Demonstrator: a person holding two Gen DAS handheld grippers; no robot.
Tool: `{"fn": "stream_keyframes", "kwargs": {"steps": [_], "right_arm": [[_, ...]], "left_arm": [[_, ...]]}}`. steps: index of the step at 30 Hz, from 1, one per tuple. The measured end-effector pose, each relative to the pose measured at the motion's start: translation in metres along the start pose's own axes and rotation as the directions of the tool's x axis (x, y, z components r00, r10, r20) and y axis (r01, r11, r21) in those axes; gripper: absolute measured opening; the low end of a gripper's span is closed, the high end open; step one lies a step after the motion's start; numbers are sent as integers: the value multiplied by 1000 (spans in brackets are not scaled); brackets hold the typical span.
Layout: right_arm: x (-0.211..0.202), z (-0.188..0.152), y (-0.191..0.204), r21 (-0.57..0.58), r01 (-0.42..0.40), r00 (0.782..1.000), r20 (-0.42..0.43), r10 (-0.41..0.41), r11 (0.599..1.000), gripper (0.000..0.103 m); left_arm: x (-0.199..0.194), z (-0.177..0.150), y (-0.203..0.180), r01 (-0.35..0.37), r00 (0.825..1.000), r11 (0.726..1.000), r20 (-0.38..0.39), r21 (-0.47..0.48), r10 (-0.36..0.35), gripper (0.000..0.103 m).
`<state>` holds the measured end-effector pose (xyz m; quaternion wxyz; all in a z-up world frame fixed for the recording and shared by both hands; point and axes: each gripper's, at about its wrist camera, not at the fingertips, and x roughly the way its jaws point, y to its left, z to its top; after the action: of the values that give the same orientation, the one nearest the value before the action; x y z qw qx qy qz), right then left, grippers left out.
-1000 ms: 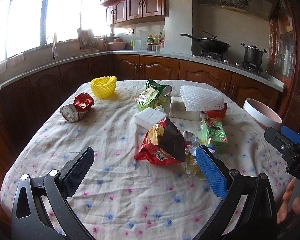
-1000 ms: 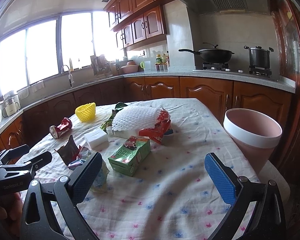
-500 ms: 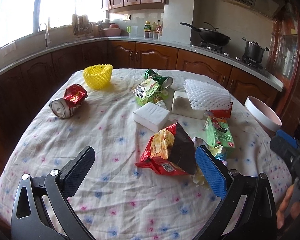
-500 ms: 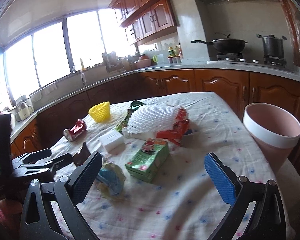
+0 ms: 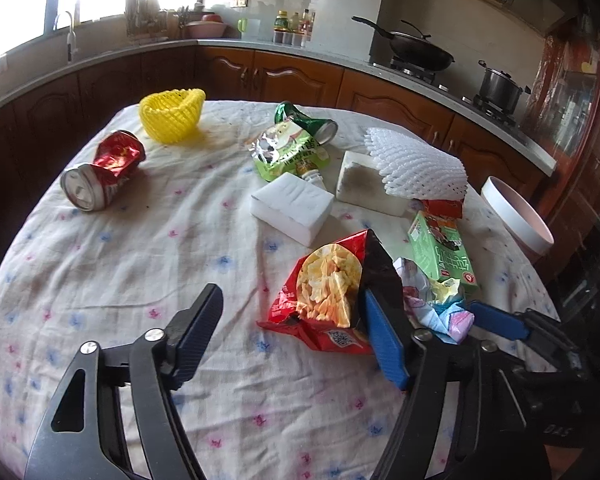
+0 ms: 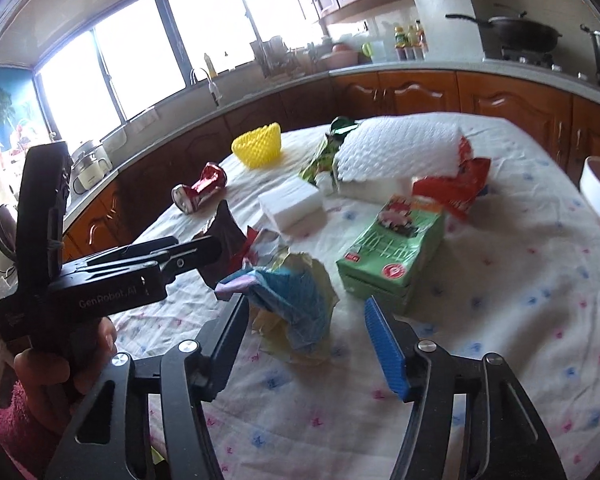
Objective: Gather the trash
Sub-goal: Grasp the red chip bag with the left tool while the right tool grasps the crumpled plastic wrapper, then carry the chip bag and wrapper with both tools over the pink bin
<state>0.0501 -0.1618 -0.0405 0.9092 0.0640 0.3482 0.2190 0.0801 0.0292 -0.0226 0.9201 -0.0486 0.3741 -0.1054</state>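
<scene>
Both claws are closing. Left gripper [image 5: 292, 332] has the red chip bag [image 5: 328, 292] at its right pad; right gripper [image 6: 308, 332] straddles a crumpled wrapper [image 6: 296, 296], not yet pinched. Nothing looks binned: the pink bin [image 5: 516, 220] waits at three o'clock, its inside hidden. Cans, cartons and foam remain at twelve. Readable: "GenRobot.AI" on the left handle.
</scene>
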Motion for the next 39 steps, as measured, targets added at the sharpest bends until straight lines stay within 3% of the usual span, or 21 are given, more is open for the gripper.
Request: {"fn": "stream_keyframes", "kwargs": {"steps": [4, 5, 8, 11, 17, 25, 39], "right_arm": [[15, 2, -2, 10, -17, 999, -40, 17, 1000, 53], [17, 3, -2, 9, -19, 999, -46, 20, 1000, 45], [23, 4, 0, 5, -34, 998, -60, 34, 999, 25], [19, 3, 1, 1, -35, 998, -48, 35, 999, 20], [2, 5, 2, -10, -25, 1000, 4, 25, 1000, 18], [-29, 15, -16, 24, 4, 997, 81, -6, 1000, 18], [-81, 21, -81, 122, 173, 972, 142, -190, 977, 18]], "left_arm": [[8, 2, 1, 33, 999, 999, -25, 3, -33, 43], [10, 2, 1, 39, 999, 999, -31, 3, -39, 33], [13, 1, 2, 45, 998, 999, -37, 3, -45, 25], [12, 2, 7, 56, 998, 998, -41, -9, -56, 10], [0, 9, 8, 56, 998, 998, -10, -15, -56, 10], [-10, 25, -18, 91, 995, 995, 32, 34, -92, 10], [8, 44, -106, 198, 980, 967, -8, 159, -200, 10]]}}
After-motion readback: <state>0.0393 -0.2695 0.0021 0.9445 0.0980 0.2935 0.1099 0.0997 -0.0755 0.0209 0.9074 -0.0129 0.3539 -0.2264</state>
